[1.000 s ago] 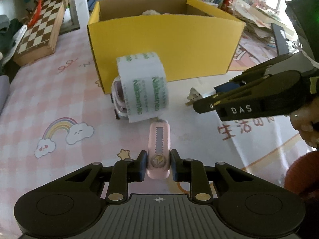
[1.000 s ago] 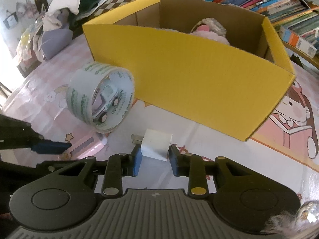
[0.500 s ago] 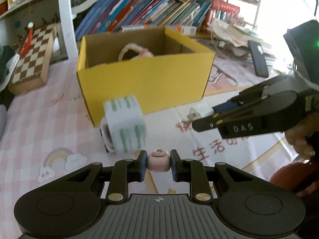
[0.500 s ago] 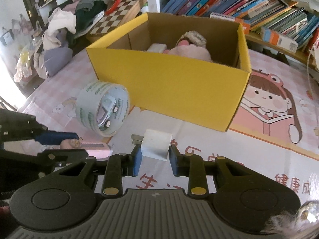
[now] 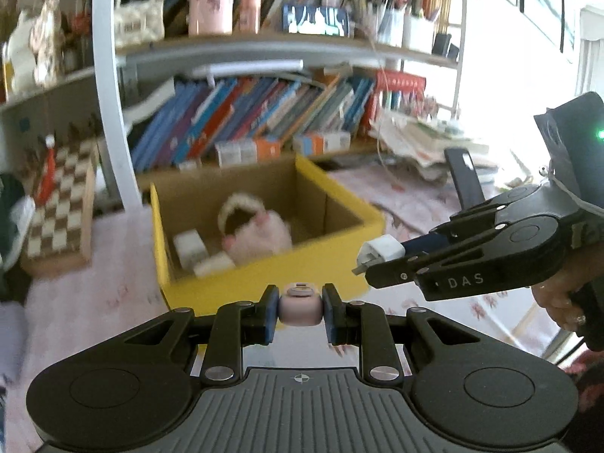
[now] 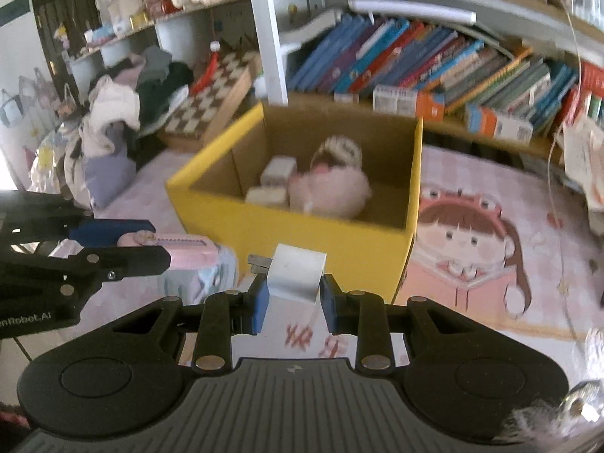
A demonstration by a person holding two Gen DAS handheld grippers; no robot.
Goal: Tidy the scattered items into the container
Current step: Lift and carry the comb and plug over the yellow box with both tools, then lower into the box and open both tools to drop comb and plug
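A yellow cardboard box (image 5: 264,279) (image 6: 302,226) stands open on the pink mat ahead of both grippers. Inside lie a pink fluffy purse (image 5: 256,238) (image 6: 332,188) and white blocks (image 5: 192,245) (image 6: 277,171). My left gripper (image 5: 298,311) is shut on a pink box cutter (image 5: 300,307), held in the air in front of the box; it also shows in the right wrist view (image 6: 181,251). My right gripper (image 6: 292,298) is shut on a white plug adapter (image 6: 296,273), held in the air near the box's front wall; the adapter shows in the left wrist view (image 5: 381,251).
A roll of tape (image 6: 204,283) sits on the mat left of the box, partly hidden. A chessboard (image 5: 60,196) lies at the left. Bookshelves (image 5: 264,113) stand behind the box. A clothes pile (image 6: 113,132) is at the far left.
Both grippers have risen with their items, so I look down into the box from higher up. The tape roll has dropped out of the left wrist view.
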